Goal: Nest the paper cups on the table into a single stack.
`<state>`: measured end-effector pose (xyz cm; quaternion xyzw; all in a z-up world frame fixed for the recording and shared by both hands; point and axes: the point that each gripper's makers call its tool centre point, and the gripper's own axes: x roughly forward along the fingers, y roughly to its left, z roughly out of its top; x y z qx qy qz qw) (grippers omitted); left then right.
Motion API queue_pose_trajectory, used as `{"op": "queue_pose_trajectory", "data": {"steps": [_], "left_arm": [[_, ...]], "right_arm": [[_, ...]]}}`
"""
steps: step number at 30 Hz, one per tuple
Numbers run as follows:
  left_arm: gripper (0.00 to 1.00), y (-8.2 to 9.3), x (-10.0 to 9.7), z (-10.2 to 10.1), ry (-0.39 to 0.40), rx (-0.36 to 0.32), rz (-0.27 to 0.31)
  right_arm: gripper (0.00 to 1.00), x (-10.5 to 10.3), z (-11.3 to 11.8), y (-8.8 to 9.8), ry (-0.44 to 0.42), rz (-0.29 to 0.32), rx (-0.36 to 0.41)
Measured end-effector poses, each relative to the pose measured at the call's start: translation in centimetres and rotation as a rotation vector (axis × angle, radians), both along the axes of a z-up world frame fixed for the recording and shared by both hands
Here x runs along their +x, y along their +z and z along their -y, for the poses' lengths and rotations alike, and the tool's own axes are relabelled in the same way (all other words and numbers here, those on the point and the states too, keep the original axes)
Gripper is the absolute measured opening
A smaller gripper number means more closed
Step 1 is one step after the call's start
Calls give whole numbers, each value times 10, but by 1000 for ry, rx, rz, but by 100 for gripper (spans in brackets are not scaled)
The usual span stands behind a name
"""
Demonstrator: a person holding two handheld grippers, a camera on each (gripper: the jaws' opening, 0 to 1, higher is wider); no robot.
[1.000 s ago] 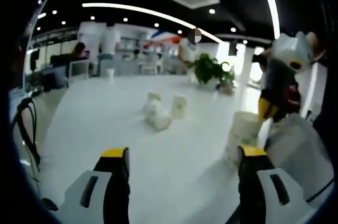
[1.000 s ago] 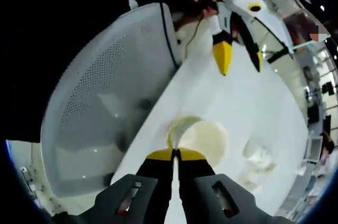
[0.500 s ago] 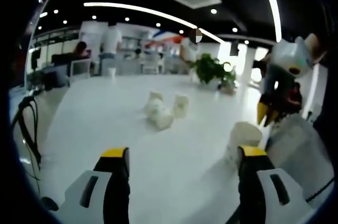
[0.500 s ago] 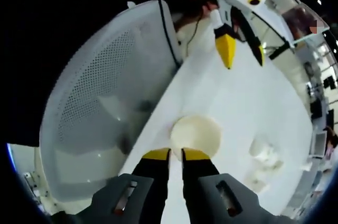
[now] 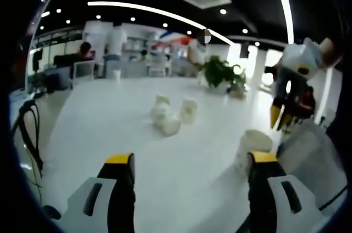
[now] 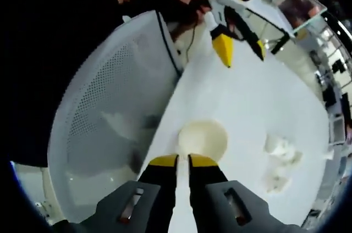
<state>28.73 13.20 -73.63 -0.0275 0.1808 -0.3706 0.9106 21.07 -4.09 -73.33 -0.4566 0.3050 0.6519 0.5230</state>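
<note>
Table (image 5: 110, 128) white and glossy, paper cups (image 5: 170, 115), office behind

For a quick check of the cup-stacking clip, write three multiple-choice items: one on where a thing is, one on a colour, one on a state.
1. Where does the nearest paper cup stand?
A. near the table edge beside the mesh chair
B. on the chair seat
C. on top of the far cluster of cups

2. What colour are the tips of the left gripper?
A. red
B. yellow
C. green

3. How do the jaws of the right gripper stand?
A. spread wide around the cup
B. nearly together, a narrow gap between them
C. clamped on a plant

Answers:
1 A: the right gripper view shows the cup on the white table close to the edge next to the mesh chair.
2 B: both tips are yellow in the left gripper view.
3 B: the two yellow tips sit almost touching, just below the cup's rim.
</note>
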Motion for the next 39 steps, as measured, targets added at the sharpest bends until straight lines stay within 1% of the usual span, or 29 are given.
{"op": "queue_pose_trajectory", "data": {"steps": [2,3,7,9,10,15,20,23,28,32,33,36,39], "left_arm": [[82,1,1,0,2,-7,2],[82,2,1,0,0,-5,2],[82,3,3,1,-8,-1,5],[82,3,3,2,-12,1,8],[82,3,3,2,-14,2,8],[82,3,1,5,-21,0,3],[82,4,-1,5,-25,7,4],[82,4,-1,4,-23,10,5],[82,4,-1,2,-23,12,4],[82,5,-1,2,-24,13,6],[82,6,-2,3,-27,12,6],[82,6,-1,3,-34,12,14],[82,6,-1,5,-40,18,12]], "right_arm": [[4,4,2,8,-79,-30,58],[4,9,4,12,-116,-31,84],[3,15,7,20,-205,-46,157],[3,18,8,24,-230,-44,186],[4,18,9,24,-239,-43,188],[6,21,12,26,-295,-61,237],[8,23,16,25,-315,-48,255],[11,24,19,23,-345,-50,268],[16,26,24,20,-419,-65,310],[21,30,28,23,-495,-69,368],[21,30,29,23,-499,-68,371],[24,36,37,24,-548,-45,407],[30,40,42,25,-601,-34,445]]}}
